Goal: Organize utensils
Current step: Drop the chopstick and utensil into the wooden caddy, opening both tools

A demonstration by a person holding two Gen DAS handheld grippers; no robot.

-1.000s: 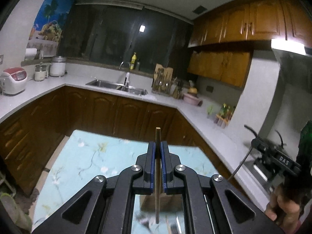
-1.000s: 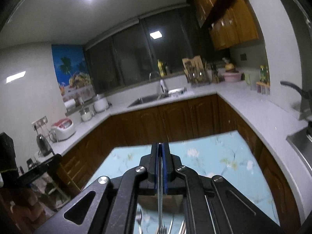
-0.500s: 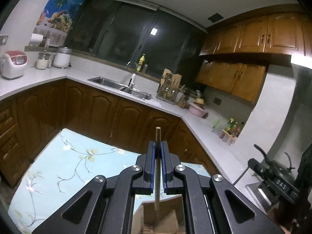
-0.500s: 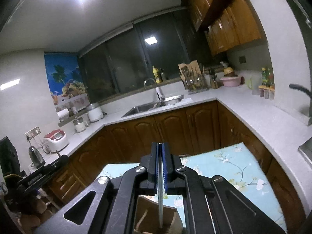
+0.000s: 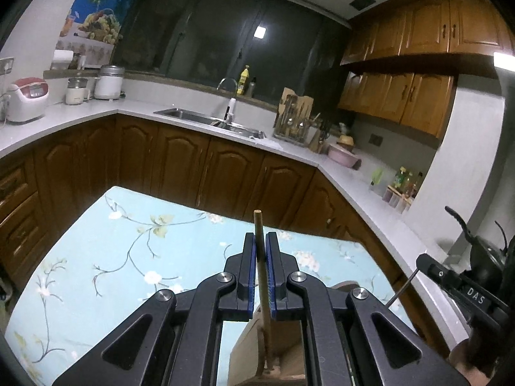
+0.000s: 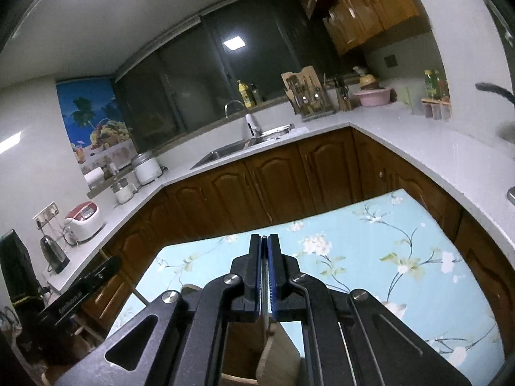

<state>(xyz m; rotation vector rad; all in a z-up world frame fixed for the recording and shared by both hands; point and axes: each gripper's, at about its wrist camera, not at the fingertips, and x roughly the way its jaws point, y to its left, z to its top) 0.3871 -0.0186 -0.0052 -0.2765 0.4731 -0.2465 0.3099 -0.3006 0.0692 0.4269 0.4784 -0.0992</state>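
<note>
Left wrist view, table [image 5: 96,257]: floral blue cloth, near edge cut off by the tool; more cloth in view than half a second ago.
Wooden holder [image 5: 283,353]: below the jaws, mostly hidden; partitions seen in right view [image 6: 276,353].
Left gripper [image 5: 260,241]: clenched on wooden stick [image 5: 257,225], lower end inside holder, tip obscured.
Right gripper [image 6: 264,241]: clamped on thin metal utensil [image 6: 264,289], head hidden; holder now closer beneath.
</note>
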